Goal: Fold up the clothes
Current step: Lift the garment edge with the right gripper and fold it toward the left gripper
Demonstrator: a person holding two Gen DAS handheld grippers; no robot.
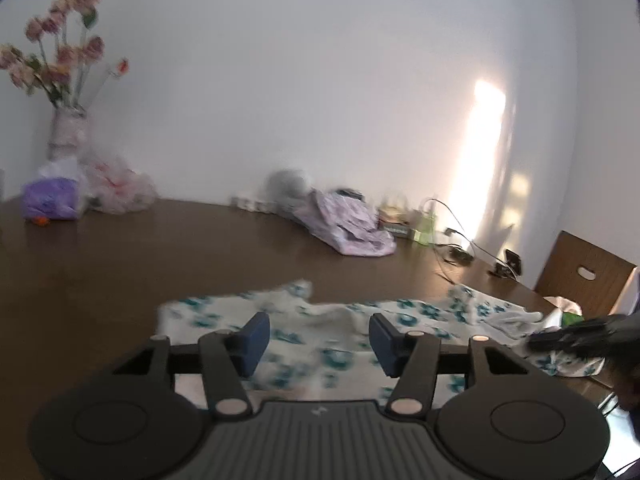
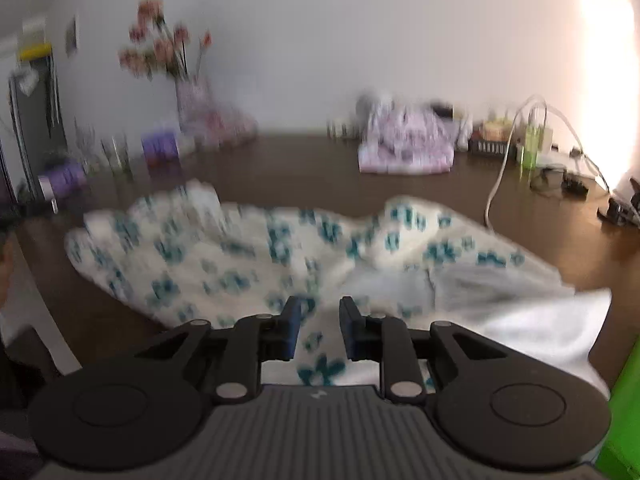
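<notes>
Floral garment [image 1: 344, 344] rumpled on table [image 1: 120, 264], beneath both grippers' parted jaws

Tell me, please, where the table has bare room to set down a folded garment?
Free: the brown table between the floral garment and the vase. Crowded: the back edge, from the lilac clothes to the cables.

Before you, soft white cloth garment with teal flowers [image 2: 248, 256] centre frame, smooth, faintly glossy dark brown wooden table [image 1: 160, 248], matt black plastic gripper fingers [image 1: 256, 338] below.
</notes>
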